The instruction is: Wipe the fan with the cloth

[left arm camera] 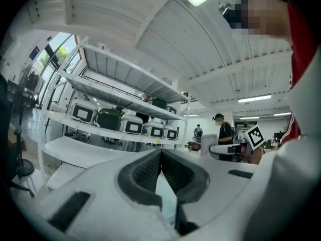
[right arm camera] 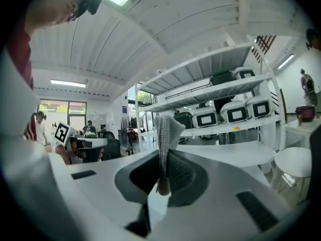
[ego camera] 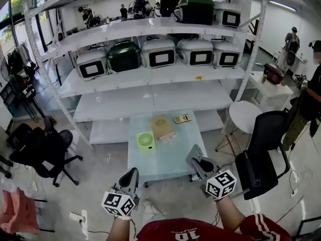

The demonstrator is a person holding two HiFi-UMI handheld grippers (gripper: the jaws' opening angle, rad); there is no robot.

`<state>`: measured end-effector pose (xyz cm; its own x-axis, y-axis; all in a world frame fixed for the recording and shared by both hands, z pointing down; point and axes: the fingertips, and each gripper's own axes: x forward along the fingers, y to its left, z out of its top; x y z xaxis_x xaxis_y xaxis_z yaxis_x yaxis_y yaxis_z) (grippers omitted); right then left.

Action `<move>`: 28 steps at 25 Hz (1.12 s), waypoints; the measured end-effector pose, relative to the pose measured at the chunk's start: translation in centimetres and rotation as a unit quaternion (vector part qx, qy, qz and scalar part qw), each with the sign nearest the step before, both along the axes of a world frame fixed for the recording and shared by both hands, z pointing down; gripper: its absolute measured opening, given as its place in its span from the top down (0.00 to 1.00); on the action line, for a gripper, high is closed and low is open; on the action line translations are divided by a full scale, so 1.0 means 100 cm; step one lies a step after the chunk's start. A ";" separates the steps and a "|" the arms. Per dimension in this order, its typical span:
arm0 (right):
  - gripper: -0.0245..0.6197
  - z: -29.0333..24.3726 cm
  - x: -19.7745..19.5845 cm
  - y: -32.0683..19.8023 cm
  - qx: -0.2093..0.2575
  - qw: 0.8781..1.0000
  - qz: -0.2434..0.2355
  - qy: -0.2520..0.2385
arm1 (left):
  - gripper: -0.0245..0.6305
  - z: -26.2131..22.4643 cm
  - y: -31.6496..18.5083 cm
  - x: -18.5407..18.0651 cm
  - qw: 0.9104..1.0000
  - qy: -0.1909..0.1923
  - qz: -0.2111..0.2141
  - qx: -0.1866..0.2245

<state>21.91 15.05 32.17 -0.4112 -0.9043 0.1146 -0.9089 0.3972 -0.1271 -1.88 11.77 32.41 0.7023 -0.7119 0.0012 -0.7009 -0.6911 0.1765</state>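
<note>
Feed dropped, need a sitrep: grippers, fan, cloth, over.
Left gripper shut, empty. Right gripper shut on grey knit strip, likely the cloth. Fan on table ahead, untouched.

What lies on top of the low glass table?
On the table lie a green fan, a tan cloth and a small yellowish device. The right tool covers part of the near right corner, so that spot cannot be seen.
</note>
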 end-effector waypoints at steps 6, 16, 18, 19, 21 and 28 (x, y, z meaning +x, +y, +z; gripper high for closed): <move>0.94 -0.020 0.027 0.055 0.009 0.999 -0.006 -0.047 | 0.96 -0.025 0.069 0.015 1.000 -0.012 -0.014 0.009; 0.94 -0.057 0.012 0.075 0.055 0.998 0.015 -0.032 | 0.96 -0.054 0.081 -0.005 0.998 -0.045 -0.029 0.042; 0.94 -0.063 0.006 0.075 0.063 0.998 0.021 -0.020 | 0.96 -0.064 0.079 -0.005 0.998 -0.037 -0.016 0.055; 0.94 -0.065 0.004 0.075 0.067 0.997 0.024 -0.013 | 0.96 -0.068 0.078 -0.006 0.998 -0.031 -0.011 0.062; 0.94 -0.070 -0.001 0.073 0.073 0.997 0.033 0.000 | 0.96 -0.074 0.075 -0.011 0.998 -0.017 -0.009 0.066; 0.94 -0.069 -0.015 0.073 0.065 0.997 0.044 0.018 | 0.96 -0.079 0.068 -0.027 0.998 0.004 -0.003 0.060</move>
